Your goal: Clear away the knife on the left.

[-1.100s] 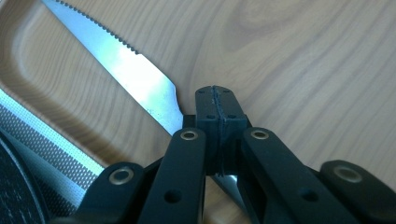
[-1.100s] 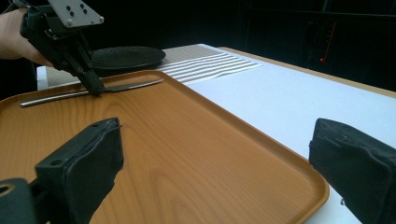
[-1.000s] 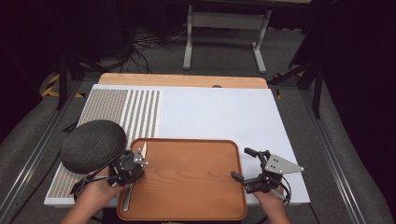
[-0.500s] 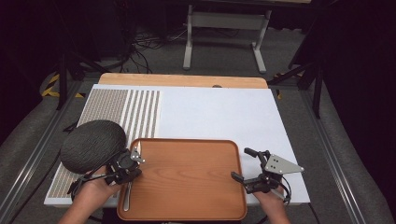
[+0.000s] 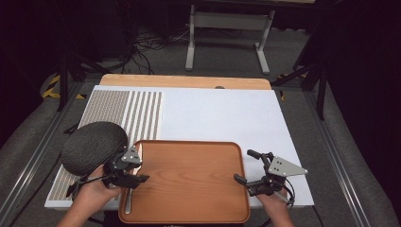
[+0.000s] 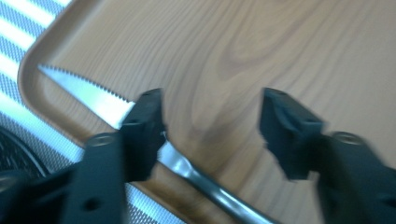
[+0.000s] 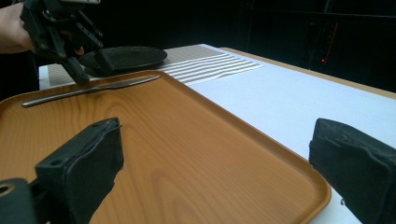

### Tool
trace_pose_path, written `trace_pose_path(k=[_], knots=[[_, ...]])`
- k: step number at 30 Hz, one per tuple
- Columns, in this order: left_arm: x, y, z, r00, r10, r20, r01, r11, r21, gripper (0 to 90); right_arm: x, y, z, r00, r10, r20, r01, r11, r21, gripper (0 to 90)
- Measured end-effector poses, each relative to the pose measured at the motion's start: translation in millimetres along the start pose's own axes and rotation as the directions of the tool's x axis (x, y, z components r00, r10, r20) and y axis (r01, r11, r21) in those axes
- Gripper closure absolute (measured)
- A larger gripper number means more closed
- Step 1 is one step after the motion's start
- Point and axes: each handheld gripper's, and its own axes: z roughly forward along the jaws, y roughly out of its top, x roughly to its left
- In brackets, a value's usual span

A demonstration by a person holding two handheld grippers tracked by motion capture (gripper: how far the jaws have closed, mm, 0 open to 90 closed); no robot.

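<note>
We see our left gripper point(image 5: 134, 171) has released the knife point(image 6: 88, 91) onto the tray point(image 5: 189, 189); its jaws stand apart now. Our right gripper point(image 5: 248, 168) waits with jaws apart.

In the high view the person's left hand point(image 5: 94, 189) enters at the lower left of the frame, gripping the left gripper point(image 5: 135, 172), whose jaws stand spread and point toward the frame's centre — in the left gripper view they rise well apart from the bottom edge. The right hand point(image 5: 274, 203) comes in at the lower right, holding the right gripper point(image 5: 246, 166) with its grey three-cornered plate on top; its jaws gape wide too — one at the lower left, one at the lower right of the right gripper view.
</note>
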Motion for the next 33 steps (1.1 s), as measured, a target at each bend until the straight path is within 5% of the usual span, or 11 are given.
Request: trace_pose_path(k=[4,9,13,18,20,25,27,30,33], knots=[[0.9,-1.2,-8.1,0.9999,-0.009,0.008,0.009,0.9983,-0.057,21.2,0.0,0.3,0.9,1.0,-0.003,-0.004,0.003,1.0,0.001,3.6],[-3.7,-2.6,-16.7,0.9993,0.026,0.026,-0.022,0.9906,-0.135,5.6,-1.2,0.4,1.5,1.0,0.001,-0.006,-0.001,1.0,-0.003,3.6],[-3.0,-7.0,-26.4,0.998,0.04,0.048,-0.027,0.9718,-0.234,0.7,-0.9,0.1,2.6,1.0,0.0,-0.007,0.0,1.0,0.001,3.6],[-0.8,-17.2,-36.8,0.9966,0.054,0.061,-0.028,0.9306,-0.365,0.0,-0.5,-0.6,3.2,1.0,0.0,-0.01,0.0,1.0,0.001,3.6],[0.5,-22.2,-39.8,0.9957,0.056,0.073,-0.023,0.918,-0.396,0.0,-0.4,-0.4,2.9,1.0,0.001,-0.01,-0.001,1.0,-0.001,3.5],[5.9,-39.9,-42.1,0.9924,0.075,0.097,-0.019,0.8734,-0.487,0.3,-0.4,-0.4,1.7,1.0,0.003,-0.006,-0.003,1.0,-0.004,3.5],[9.0,-48.8,-41.9,0.9926,0.07,0.099,-0.008,0.8522,-0.523,0.3,-0.2,-0.3,1.1,1.0,0.003,-0.003,-0.003,1.0,-0.007,3.5],[11.4,-63.1,-39.9,0.9942,0.074,0.078,-0.011,0.7939,-0.608,0.3,-0.5,-0.4,0.6,1.0,0.005,-0.004,-0.005,1.0,-0.01,3.5],[13.9,-73.7,-35.7,0.9939,0.077,0.079,-0.008,0.7659,-0.643,0.7,-0.8,-0.6,0.6,1.0,0.007,-0.003,-0.007,1.0,-0.011,3.5]])
